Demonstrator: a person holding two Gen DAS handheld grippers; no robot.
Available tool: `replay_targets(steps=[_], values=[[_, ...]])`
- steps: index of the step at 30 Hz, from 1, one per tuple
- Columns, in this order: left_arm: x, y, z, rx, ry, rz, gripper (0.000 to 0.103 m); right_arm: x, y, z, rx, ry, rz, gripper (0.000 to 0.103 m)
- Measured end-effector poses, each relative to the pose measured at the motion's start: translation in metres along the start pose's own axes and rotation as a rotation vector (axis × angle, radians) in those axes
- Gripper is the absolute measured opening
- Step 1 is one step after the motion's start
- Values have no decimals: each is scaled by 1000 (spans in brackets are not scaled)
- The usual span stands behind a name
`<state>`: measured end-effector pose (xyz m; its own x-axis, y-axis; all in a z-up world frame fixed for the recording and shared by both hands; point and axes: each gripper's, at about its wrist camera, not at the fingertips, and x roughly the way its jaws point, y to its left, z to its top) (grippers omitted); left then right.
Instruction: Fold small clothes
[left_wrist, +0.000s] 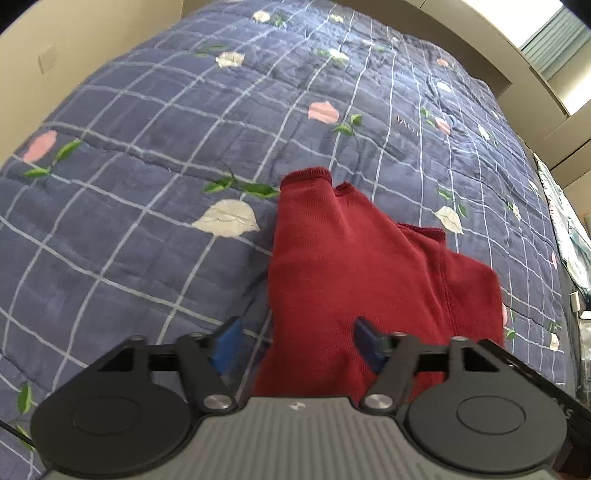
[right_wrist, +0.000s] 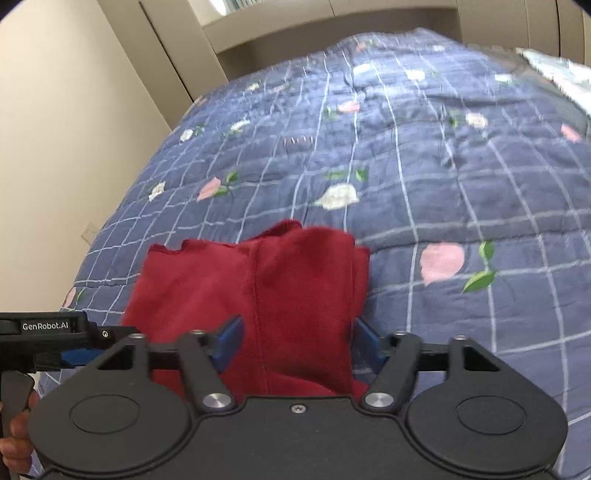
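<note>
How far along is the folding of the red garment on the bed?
Done: the red garment lies doubled over in layers on the blue quilt. In hand: nothing; the left gripper and right gripper stand open around it. Left: the edges look uneven, so probably another tidying fold.

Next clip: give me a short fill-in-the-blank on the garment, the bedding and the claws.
1. The garment on the bed is ____ in colour.
2. It lies on a blue checked quilt printed with ____.
3. The left claw and the right claw both have their jaws ____.
4. In the right wrist view, the cloth between the blue fingers is ____, not a single flat layer.

Missing words: red; flowers; open; folded
</note>
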<state>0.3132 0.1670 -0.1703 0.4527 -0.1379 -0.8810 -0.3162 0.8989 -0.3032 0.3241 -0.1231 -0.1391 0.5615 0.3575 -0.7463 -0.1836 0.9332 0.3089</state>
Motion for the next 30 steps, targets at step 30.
replay_targets(steps=[30], values=[[-178, -39, -120, 41, -442, 251, 103, -193, 18, -49, -165, -209, 77, 102]])
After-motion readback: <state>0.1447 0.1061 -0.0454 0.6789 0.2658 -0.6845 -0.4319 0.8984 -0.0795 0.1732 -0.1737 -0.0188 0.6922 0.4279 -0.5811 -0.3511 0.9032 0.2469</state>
